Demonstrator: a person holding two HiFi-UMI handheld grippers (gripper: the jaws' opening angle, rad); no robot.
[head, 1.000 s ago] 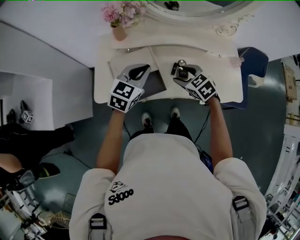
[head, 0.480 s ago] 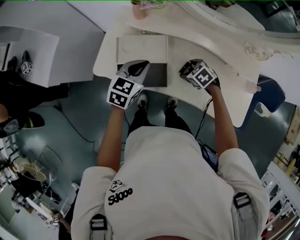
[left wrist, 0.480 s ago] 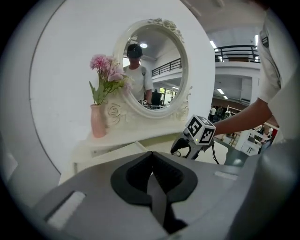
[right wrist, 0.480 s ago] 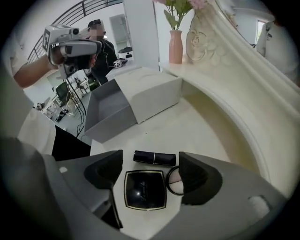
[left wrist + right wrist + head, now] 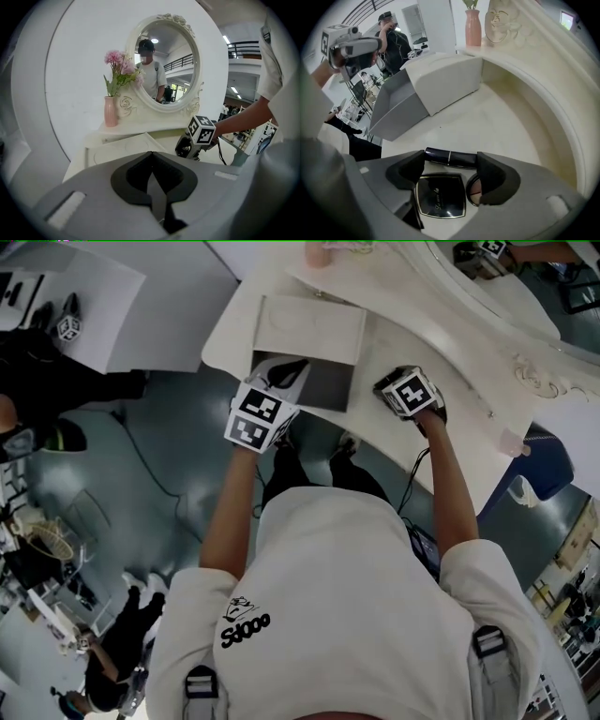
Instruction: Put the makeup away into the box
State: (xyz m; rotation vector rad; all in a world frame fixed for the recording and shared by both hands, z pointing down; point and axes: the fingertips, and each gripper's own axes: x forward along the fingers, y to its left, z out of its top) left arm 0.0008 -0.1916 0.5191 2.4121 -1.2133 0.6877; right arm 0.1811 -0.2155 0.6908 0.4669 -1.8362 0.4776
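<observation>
Makeup (image 5: pixel 440 187) lies on the white dressing table (image 5: pixel 450 343), just right of the open box (image 5: pixel 328 387). Left gripper (image 5: pixel 151 161): jaws together, nothing between them, held over the box's near edge; right gripper (image 5: pixel 451 165): pointing steeply down, jaws wide apart, having just closed in slightly, pressing on nothing. Between those jaws lies a black square compact (image 5: pixel 440 194), with a dark lipstick tube (image 5: pixel 450 158) across the tips and a round pot (image 5: pixel 474 190) beside one jaw

A pink vase (image 5: pixel 111 111) of flowers (image 5: pixel 121 65) stands beside the oval mirror (image 5: pixel 164 61) on the white dressing table (image 5: pixel 497 122).
</observation>
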